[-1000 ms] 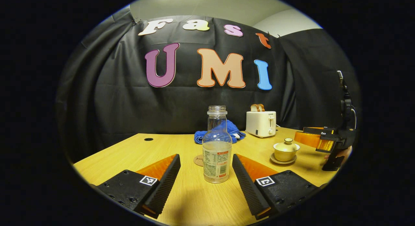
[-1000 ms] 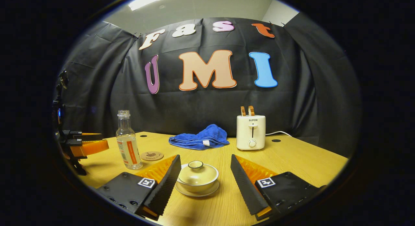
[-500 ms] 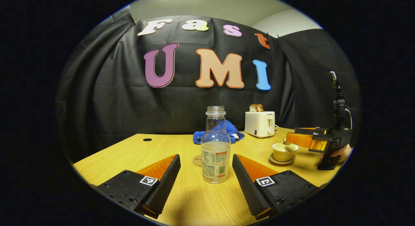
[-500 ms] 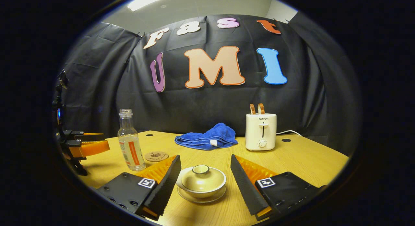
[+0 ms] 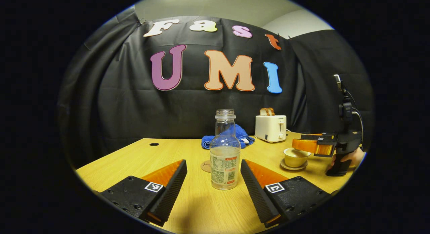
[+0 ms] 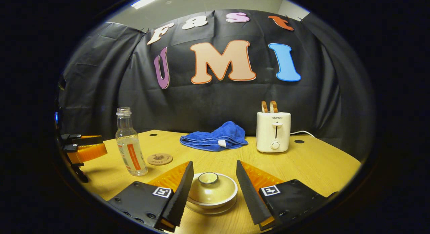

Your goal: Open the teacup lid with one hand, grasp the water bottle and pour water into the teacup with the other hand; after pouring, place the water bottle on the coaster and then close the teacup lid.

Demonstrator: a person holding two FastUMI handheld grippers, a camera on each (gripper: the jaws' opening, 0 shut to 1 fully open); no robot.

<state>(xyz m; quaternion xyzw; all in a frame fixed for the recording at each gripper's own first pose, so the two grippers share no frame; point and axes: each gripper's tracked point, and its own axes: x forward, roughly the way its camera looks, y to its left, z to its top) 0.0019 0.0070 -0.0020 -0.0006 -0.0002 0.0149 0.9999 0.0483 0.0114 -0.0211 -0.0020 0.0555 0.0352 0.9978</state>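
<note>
Left gripper (image 5: pixel 213 180) is sitting low over the wooden table (image 5: pixel 141 156), jaws spread wide and released, and the water bottle (image 5: pixel 224 150) is standing between the fingers without touching either. The bottle is upright, long axis vertical, open mouth pointing to twelve o'clock, capless, with a little water in the lower half. Peeking out behind its base at about ten o'clock is the round coaster (image 5: pixel 205 166).

Over in the right gripper view, the right gripper (image 6: pixel 214 187) is also spread open, its fingers flanking the teacup (image 6: pixel 211 193) on both sides; whether they are touching it, I cannot tell. The lid (image 6: pixel 211 188) is sitting on the cup, knob pointing straight up, the cup resting on its saucer (image 6: pixel 211 208). From here the bottle is standing at ten o'clock with the coaster just beside it. A blue cloth (image 6: pixel 215 137) is lying at twelve o'clock, a white toaster (image 6: pixel 273 131) at one o'clock, slices poking out.
</note>
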